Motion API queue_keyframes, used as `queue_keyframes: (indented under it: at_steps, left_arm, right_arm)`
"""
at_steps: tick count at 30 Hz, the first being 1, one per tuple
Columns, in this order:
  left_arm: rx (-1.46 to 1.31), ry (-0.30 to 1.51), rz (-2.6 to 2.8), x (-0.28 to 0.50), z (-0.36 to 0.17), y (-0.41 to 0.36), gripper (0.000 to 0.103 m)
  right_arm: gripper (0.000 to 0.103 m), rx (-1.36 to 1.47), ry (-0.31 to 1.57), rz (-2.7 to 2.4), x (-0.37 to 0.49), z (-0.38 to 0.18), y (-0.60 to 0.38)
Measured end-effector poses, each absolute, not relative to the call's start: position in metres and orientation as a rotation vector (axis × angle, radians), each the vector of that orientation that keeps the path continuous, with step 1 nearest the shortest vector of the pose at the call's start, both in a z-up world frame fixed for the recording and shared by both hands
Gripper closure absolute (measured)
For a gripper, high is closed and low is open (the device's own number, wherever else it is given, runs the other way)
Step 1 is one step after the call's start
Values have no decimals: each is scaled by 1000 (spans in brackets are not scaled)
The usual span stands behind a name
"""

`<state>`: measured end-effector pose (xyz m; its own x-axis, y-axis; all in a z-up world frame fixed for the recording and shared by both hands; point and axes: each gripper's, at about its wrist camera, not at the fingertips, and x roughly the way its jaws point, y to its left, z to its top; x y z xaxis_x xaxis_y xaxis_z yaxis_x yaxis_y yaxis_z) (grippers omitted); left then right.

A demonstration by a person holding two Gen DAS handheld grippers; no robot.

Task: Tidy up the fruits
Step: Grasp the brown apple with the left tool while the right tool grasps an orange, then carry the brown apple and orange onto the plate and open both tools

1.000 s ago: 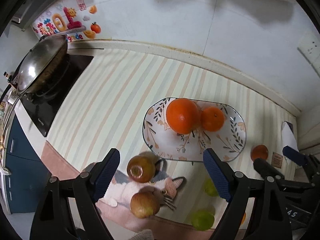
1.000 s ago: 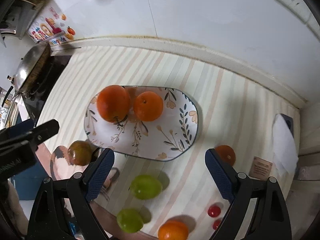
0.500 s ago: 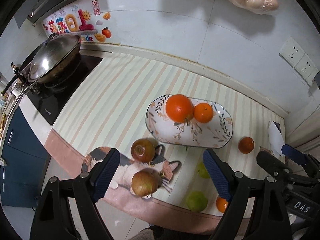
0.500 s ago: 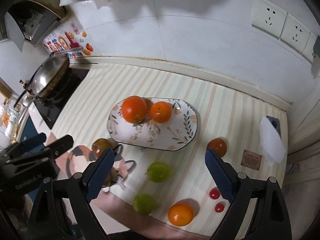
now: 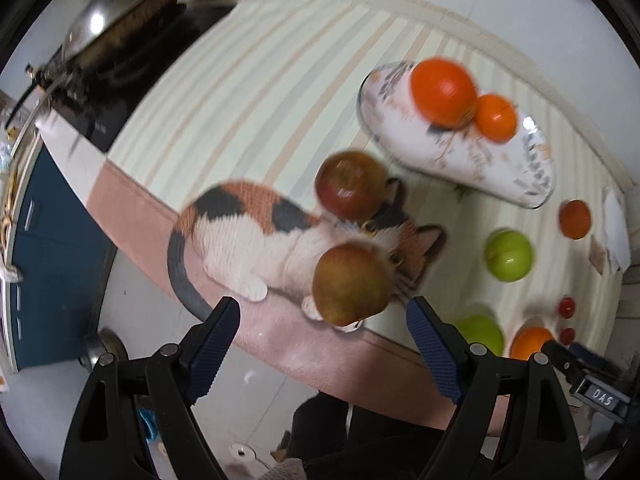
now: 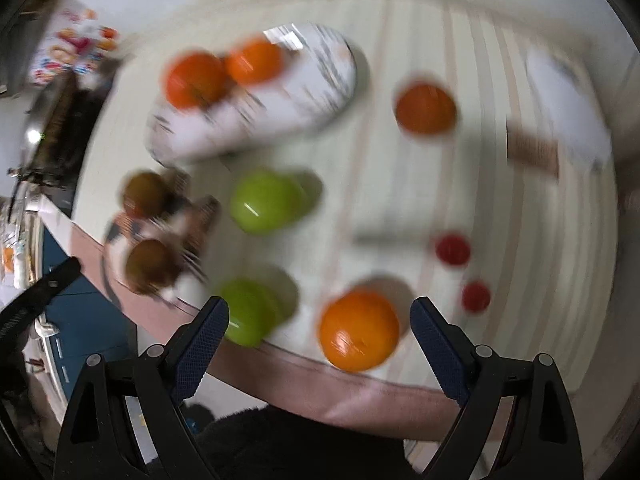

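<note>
Fruits lie scattered on the bench around the plate (image 5: pixel 532 184): both tongs, left tongs (image 5: pixel 324 340) and right tongs (image 6: pixel 318 336), hang wide open and empty, apparently approaching an apple (image 5: pixel 352 282) and orange (image 6: pixel 359 330), lower centre, needing lowering and closing.

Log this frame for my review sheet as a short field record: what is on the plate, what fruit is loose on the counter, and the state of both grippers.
plate: two oranges, side by side
loose, near edge: two reddish-brown apples on the cat picture
loose, right side: two green apples, two more oranges, two small red fruits
left gripper: jaws open, empty, above the nearer reddish-brown apple
right gripper: jaws open, empty, above the near-edge orange
image quality: right wrist view blurred
</note>
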<state>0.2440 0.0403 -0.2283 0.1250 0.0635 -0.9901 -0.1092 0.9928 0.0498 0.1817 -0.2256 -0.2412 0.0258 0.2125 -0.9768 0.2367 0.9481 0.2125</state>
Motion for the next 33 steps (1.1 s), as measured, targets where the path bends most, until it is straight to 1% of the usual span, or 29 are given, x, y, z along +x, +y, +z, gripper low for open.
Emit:
queue_keyframes:
  at_steps: [3,6,10,13,14,16,18,19,20,28,33]
  left_arm:
    - [-67,1492,130,247,-249,45,18]
    - [-80,1532,124,256,-265,47,18]
    - [-169,1604,86,271,-290,46,18]
    - [-211,1636,74,280,-306,44,18]
    - [-210,1641,71,283,-311,42,19]
    - [-186,1645,68,284,-318,37,39]
    - [-161,1624,68,281,-317,33,39]
    - [-151,1621,66,279,-316,32,40]
    - [-140,1617,66,276,-315,31,40]
    - [-93,1630,0,232,-312,-6,40]
    - [-38,1606,6,229,-314,-20,39]
  right_arm:
    - [9,406,1621,-47,169,-274,-234]
    - [9,431,1656,-58,160,-293,-237]
    - [9,445,1669,-71,157,-307,-241]
    - [12,431,1658,-82,155,-309,-241]
    - [13,421,1653,-81,156,-308,-241]
    - [16,405,1652,-83,159,-309,-241]
    - [25,369,1647,-78,160,-307,-239]
    - [28,357,1645,-74,162,-306,-238]
    - [33,348,1640,-64,163,-305,-236]
    - [35,340,1624,-34,162,-301,-230]
    - [34,337,1635,-23,165,-301,-231]
